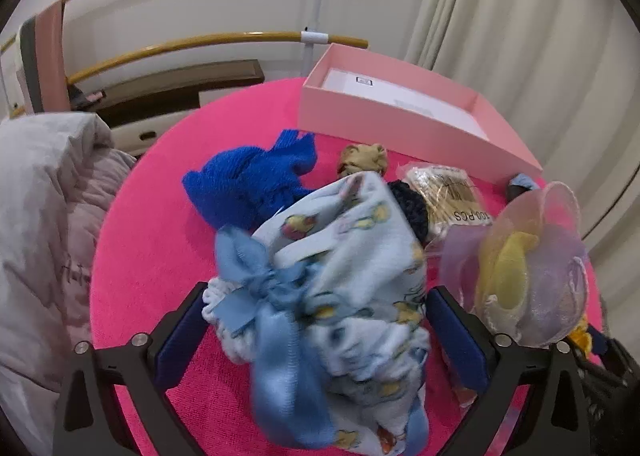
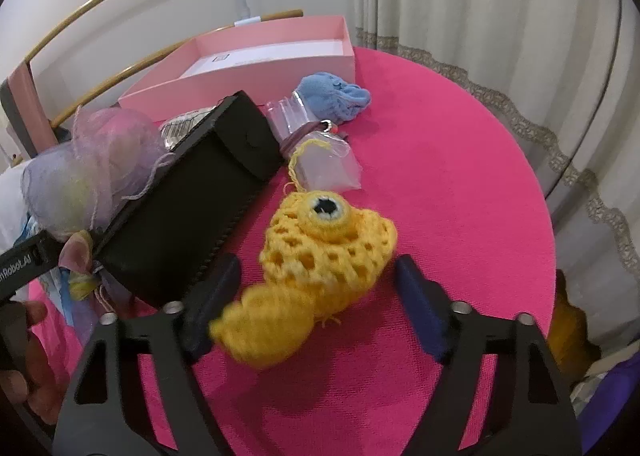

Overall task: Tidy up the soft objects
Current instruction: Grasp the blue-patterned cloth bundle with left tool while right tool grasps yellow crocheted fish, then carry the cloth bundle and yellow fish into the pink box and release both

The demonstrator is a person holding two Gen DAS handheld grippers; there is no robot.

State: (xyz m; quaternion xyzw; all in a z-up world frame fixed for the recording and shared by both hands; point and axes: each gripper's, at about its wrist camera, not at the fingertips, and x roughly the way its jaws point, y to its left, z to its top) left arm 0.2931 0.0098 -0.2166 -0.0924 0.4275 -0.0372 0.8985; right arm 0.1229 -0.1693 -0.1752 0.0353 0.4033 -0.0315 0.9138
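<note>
My left gripper (image 1: pixel 316 332) is open around a light blue patterned cloth bundle (image 1: pixel 352 280) tied with a blue ribbon (image 1: pixel 260 288); the pads stand apart from its sides. My right gripper (image 2: pixel 316 304) is open around a yellow crochet toy (image 2: pixel 320 256) with one eye, lying on the pink table (image 2: pixel 440 175). An open pink box (image 1: pixel 400 115) stands at the back, also in the right wrist view (image 2: pixel 256 71). A dark blue knit cloth (image 1: pixel 256 179), a tan scrunchie (image 1: pixel 364 157) and a pastel organza piece (image 1: pixel 528 268) lie nearby.
A packet of cotton swabs (image 1: pixel 448 195) and a dark scrunchie (image 1: pixel 408 207) lie behind the bundle. The left gripper's black body (image 2: pixel 188 207), clear plastic bags (image 2: pixel 320 151) and a light blue sock (image 2: pixel 332 95) show in the right wrist view. A grey jacket (image 1: pixel 40 215) lies left; curtains (image 2: pixel 480 15) hang right.
</note>
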